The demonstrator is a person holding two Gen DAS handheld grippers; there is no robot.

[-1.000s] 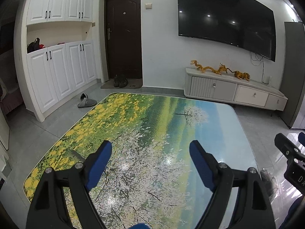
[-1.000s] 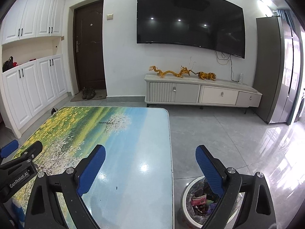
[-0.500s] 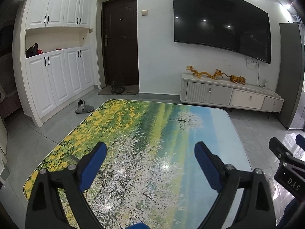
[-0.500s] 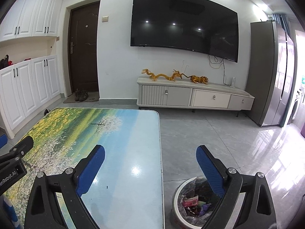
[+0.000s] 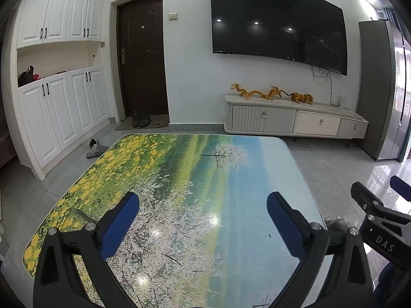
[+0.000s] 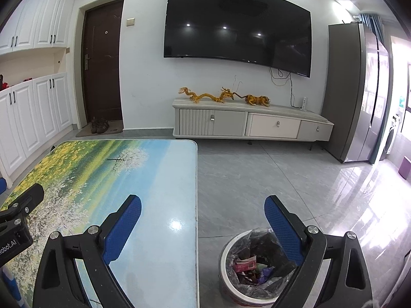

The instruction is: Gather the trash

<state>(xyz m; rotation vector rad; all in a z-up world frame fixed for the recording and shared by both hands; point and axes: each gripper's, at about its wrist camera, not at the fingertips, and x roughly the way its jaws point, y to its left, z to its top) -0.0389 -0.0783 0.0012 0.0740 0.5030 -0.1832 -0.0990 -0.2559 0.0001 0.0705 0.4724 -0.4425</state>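
Observation:
A white round trash bin [image 6: 228, 279] with a dark liner stands on the floor right of the table; it holds wrappers and scraps [image 6: 248, 267]. My right gripper [image 6: 203, 222] is open and empty, straddling the table's right edge and the bin. My left gripper [image 5: 203, 218] is open and empty above the table [image 5: 179, 179], whose top shows a printed landscape. A small dark speck [image 5: 269, 235] lies on the table near its right edge. The right gripper also shows at the right of the left wrist view [image 5: 380, 220].
A white TV cabinet [image 6: 251, 125] with golden dragon figures stands under a wall TV [image 6: 236, 25]. A tall grey fridge [image 6: 352, 92] is at right. White cupboards [image 5: 59, 107], a dark door [image 5: 141, 59], shoes and a slipper [image 5: 93, 147] are at left.
Both grippers have lifted and drawn back a little, so the room appears lower and farther in view. The bin shows more fully under the right gripper. Both stay open.

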